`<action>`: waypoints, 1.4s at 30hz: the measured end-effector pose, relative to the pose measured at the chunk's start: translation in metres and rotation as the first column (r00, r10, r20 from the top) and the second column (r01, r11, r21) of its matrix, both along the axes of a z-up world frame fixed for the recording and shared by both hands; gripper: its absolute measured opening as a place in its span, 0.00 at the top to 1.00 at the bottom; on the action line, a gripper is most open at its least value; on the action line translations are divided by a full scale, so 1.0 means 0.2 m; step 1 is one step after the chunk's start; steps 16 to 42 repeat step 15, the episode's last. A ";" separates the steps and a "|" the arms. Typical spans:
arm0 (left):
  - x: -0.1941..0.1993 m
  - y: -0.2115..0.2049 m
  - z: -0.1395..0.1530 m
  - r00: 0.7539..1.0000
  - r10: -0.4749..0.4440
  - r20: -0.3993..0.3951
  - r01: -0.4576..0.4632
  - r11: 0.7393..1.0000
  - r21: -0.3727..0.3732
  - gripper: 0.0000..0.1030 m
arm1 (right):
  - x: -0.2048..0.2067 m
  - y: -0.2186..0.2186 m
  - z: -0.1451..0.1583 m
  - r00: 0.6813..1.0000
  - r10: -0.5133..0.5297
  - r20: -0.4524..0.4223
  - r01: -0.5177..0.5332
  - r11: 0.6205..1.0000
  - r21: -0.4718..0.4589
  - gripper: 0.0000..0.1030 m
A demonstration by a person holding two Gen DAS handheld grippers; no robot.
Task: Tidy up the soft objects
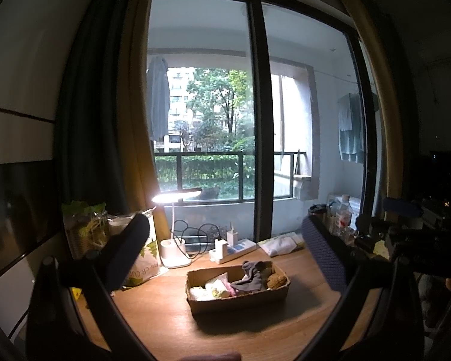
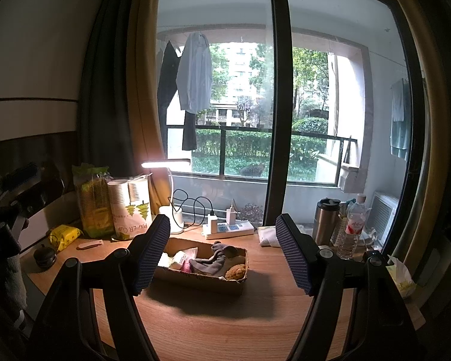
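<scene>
Box (image 2: 201, 276) on desk (image 2: 225, 325) | socks (image 2: 213, 260) inside | hand-held grippers empty, apart

Both grippers open, empty

Left gripper (image 1: 225, 252) and right gripper (image 2: 222, 252) point toward twelve o'clock, jaws spread wide, nothing between the pads.

Daylight comes through the window (image 2: 273, 90) behind the lit desk lamp (image 2: 165, 164), whose head glares white. The room to either side of the lamp is dim. Below the lamp, the cardboard box (image 2: 201, 279) casts a dark shadow on the wooden table (image 2: 225, 325). Fisheye bending curves the window frame, and the corners go black.
</scene>
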State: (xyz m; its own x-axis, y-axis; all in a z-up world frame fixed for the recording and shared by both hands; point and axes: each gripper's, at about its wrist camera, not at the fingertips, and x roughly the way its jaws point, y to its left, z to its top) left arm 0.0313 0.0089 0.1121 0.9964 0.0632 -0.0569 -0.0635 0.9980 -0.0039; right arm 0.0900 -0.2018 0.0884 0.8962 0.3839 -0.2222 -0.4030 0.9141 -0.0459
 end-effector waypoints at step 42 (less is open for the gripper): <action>0.06 -0.04 0.00 0.999 -0.034 -0.024 0.035 0.999 0.028 0.01 | 0.02 -0.02 -0.01 1.000 -0.001 -0.007 0.001 1.000 -0.002 0.26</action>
